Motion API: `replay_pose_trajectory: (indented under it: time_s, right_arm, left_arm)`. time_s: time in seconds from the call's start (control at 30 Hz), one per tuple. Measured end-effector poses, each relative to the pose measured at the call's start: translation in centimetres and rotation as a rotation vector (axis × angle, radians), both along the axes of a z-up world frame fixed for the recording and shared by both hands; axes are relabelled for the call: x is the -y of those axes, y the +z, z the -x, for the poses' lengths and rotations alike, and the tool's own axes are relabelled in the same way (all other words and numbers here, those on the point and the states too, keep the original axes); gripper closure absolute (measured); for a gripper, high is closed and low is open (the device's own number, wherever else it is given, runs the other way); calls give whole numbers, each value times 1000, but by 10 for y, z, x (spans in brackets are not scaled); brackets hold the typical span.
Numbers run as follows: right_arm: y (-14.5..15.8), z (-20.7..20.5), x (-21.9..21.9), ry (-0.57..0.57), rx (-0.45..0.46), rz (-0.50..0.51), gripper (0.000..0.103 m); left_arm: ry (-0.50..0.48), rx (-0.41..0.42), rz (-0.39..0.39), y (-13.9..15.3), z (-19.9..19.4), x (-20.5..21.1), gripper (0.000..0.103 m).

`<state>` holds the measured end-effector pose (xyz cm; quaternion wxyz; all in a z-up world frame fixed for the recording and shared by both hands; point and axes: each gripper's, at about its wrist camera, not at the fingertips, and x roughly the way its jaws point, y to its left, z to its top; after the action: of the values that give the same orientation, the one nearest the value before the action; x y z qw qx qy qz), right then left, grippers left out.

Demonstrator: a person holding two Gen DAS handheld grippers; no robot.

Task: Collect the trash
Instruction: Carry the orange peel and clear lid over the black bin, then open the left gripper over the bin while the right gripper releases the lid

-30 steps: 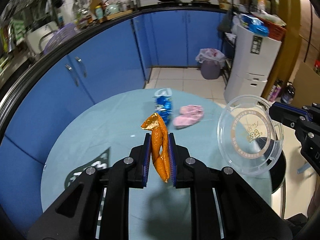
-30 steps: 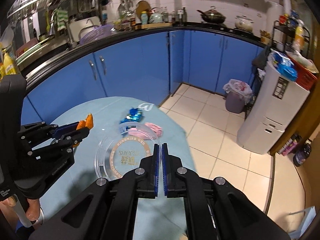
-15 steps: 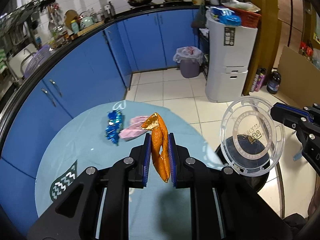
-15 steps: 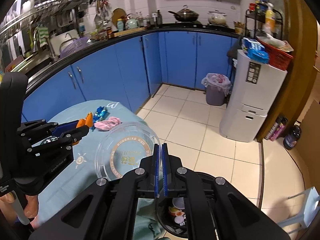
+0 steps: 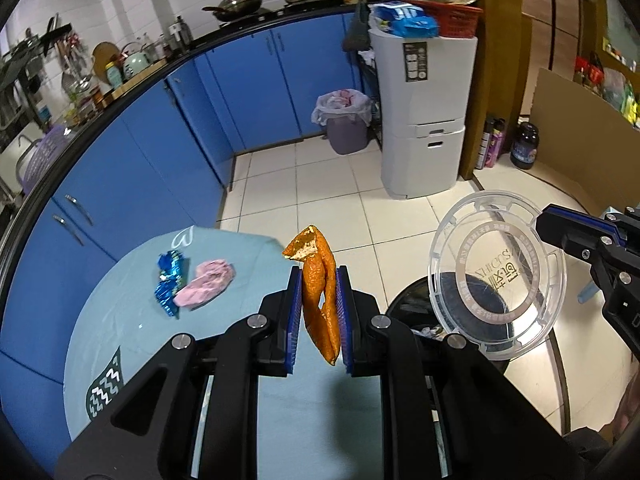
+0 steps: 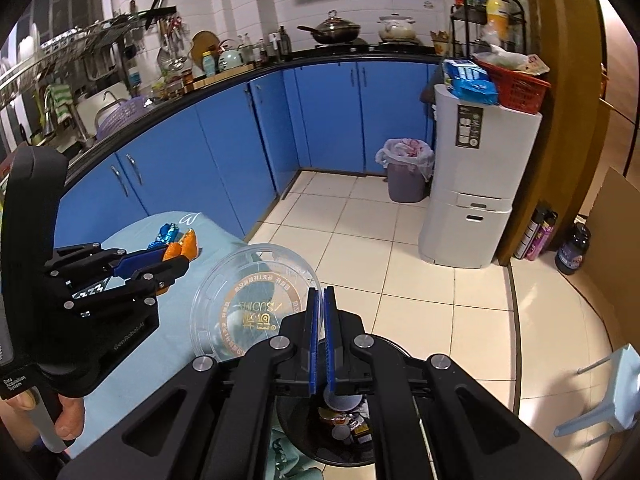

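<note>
We had the left gripper [image 5: 318, 292] clamped on an orange wrapper [image 5: 318, 280], held upright above the near right edge of the table [image 5: 120, 320]. Our right gripper [image 6: 319, 320] pinched the rim of a clear plastic lid [image 6: 248, 300], tilted on edge just right of the table. The black bin [image 6: 344, 428] sat on the floor below and close to the right gripper, beside the table.

To drop both pieces well, we judged each should be carried fully over the bin's mouth before the jaws parted, the lid turned flatter so it would not catch the rim. A blue wrapper [image 5: 170, 276] and a pink wad [image 5: 206, 288] lay touching on the far left of the table, yet to be gathered.

The gripper bodies hid most of the bin, so we could not tell its depth or fill.
</note>
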<state>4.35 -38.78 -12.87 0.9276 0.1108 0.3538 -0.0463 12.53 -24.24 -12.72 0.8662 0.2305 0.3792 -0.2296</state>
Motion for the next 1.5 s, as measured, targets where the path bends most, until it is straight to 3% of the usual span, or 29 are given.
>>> replay_pose_trajectory:
  time_s: [0.53,0.83,0.97,1.0,1.03,1.07,1.1,1.13,1.3,1.5]
  right_arm:
    - [-21,25,67,-105,-14,-60,100]
    - [-32,32,88,-138,-22,-85,100]
    - [-36,34,99,-156,-27,-92,100]
    - [-37,34,101,-160,-29,-95,100]
    - [-37,34,102,-161,-29,-96,100]
    - [-38,33,103,-162,-30,-97,100]
    - [-38,33,103,-163,-29,-97,100]
    - [-39,33,103,-163,-28,-97,100]
    - [-41,33,103,-163,-30,-98,100]
    - [-42,30,98,-146,-42,-102,100]
  left_arm:
    - [-113,-2,-54,-14,20,77,85]
    - [-136,0,-97,-26,27,105,83]
    - [-133,-36,-120,-32,24,111,82]
    - [-133,-32,-134,-34,25,113,79]
    - [-129,-23,-140,-35,26,114,68]
    - [-126,-18,-139,-35,27,114,52]
    - [-125,-14,-124,-33,27,112,16]
    - [-119,16,-93,-28,29,109,4]
    - [-93,77,-114,-21,28,105,4]
    - [-54,55,-98,-19,20,94,4]
